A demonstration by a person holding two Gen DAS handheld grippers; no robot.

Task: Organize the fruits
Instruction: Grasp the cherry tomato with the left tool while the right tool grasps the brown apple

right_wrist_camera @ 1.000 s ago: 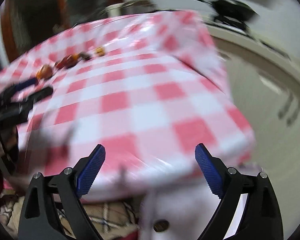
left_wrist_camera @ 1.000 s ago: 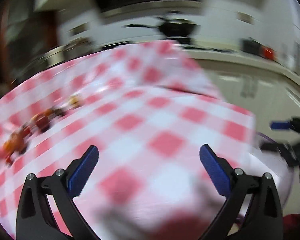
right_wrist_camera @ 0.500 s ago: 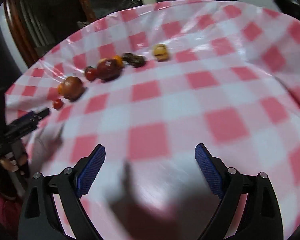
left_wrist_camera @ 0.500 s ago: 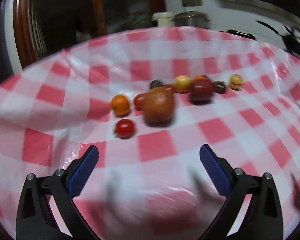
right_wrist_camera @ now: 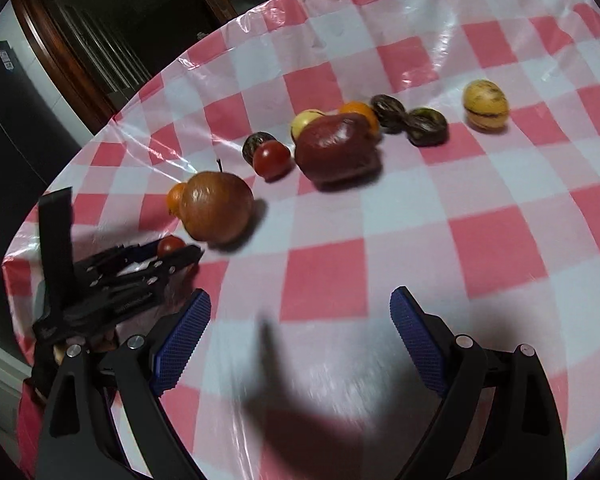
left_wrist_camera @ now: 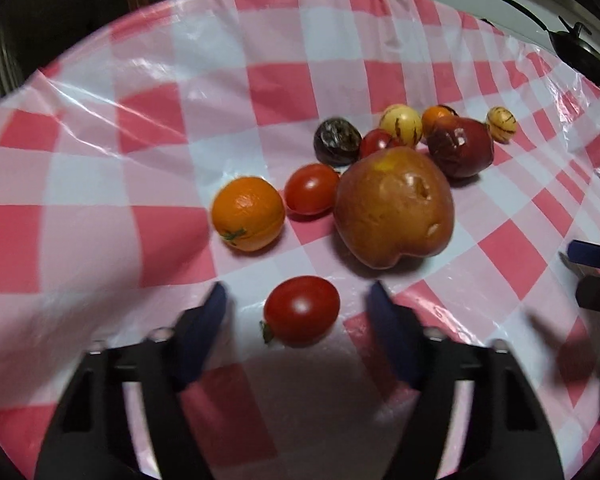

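Note:
A small red cherry tomato [left_wrist_camera: 302, 316] lies on the pink-checked tablecloth [left_wrist_camera: 140, 160] between the blue pads of my left gripper [left_wrist_camera: 298, 312]. The jaws are open, with a gap on each side of the tomato. Behind it sit an orange [left_wrist_camera: 248, 218], a second tomato [left_wrist_camera: 311, 188], a big brown-red apple [left_wrist_camera: 394, 206] and a dark red fruit [left_wrist_camera: 460, 146]. The right wrist view shows my left gripper [right_wrist_camera: 140, 268] straddling that tomato [right_wrist_camera: 171, 245]. My right gripper [right_wrist_camera: 300, 320] hangs open over bare cloth, well short of the fruit row.
More fruit lies in the row: dark wrinkled passion fruits [right_wrist_camera: 427, 126], a yellow striped fruit [right_wrist_camera: 486, 106], another tomato [right_wrist_camera: 272, 158]. The table edge [right_wrist_camera: 24, 240] runs close to my left gripper. A black pan [left_wrist_camera: 580, 48] sits on the counter beyond.
Both grippers swung from the table's edge toward the fruit. My left gripper moved in over the cherry tomato and its jaws narrowed around it. The right gripper stayed wide open.

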